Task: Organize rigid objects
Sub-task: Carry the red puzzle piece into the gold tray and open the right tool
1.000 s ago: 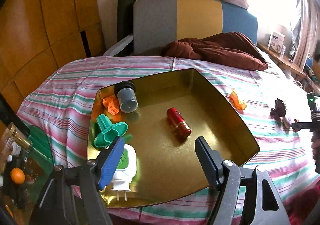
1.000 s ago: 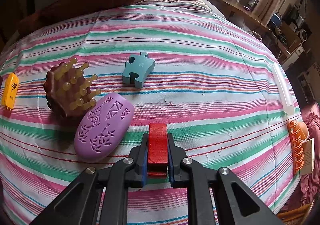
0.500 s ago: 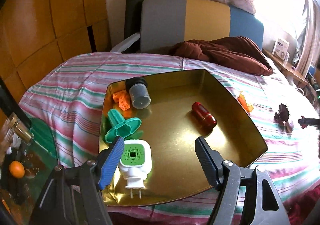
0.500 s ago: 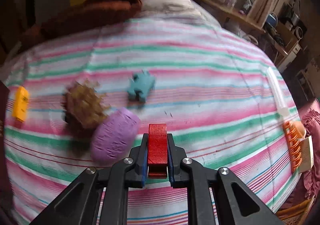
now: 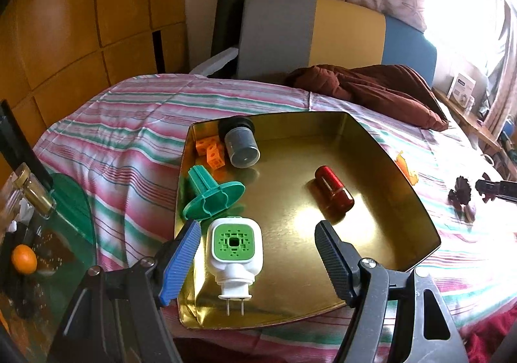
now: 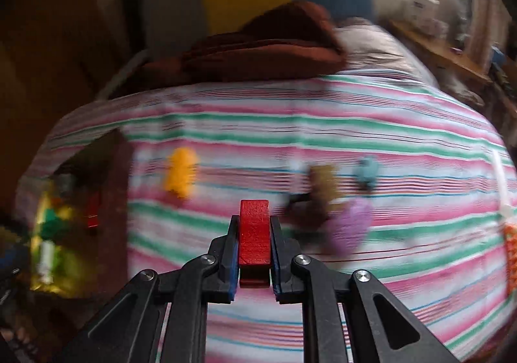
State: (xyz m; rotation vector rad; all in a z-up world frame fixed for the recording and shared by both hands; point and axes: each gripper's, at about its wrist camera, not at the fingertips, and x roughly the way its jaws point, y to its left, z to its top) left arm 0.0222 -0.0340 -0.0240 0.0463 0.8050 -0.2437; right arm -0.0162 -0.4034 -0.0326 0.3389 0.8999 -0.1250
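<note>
Striped pink, green and white bedding [image 5: 135, 123] covers the bed, with wood panelling on the far left and a grey, yellow and blue headboard behind. Going left to right in the left wrist view, a shallow gold metal tray [image 5: 381, 143] sits on the cover and already holds several things: small orange dice-like cubes [image 5: 211, 151], a teal plastic flanged spool [image 5: 211, 198], a grey cylindrical canister with a black cap [image 5: 240, 143] lying on its side, a white and green plug-in device [image 5: 234, 253] with its prongs toward the camera, and a dark red metallic cylinder [image 5: 332, 190]. The left gripper [image 5: 258, 256] hangs over the tray's near edge, jaws spread wide with nothing between them.

In the right wrist view, heavily blurred, the right gripper [image 6: 254, 245] is clamped on a red rectangular block [image 6: 254, 238], whose long axis runs forward along the fingers. The tray shows only as a dark and yellow smear at the far left of that view, so it lies well to the left of the held block; a yellow object, a brown one and a purple oval one on the cover are closer ahead. Judging by this, the block is headed for the tray, and the right hand must carry it leftward, clearing the rim, toward the open floor right of the red cylinder.
</note>
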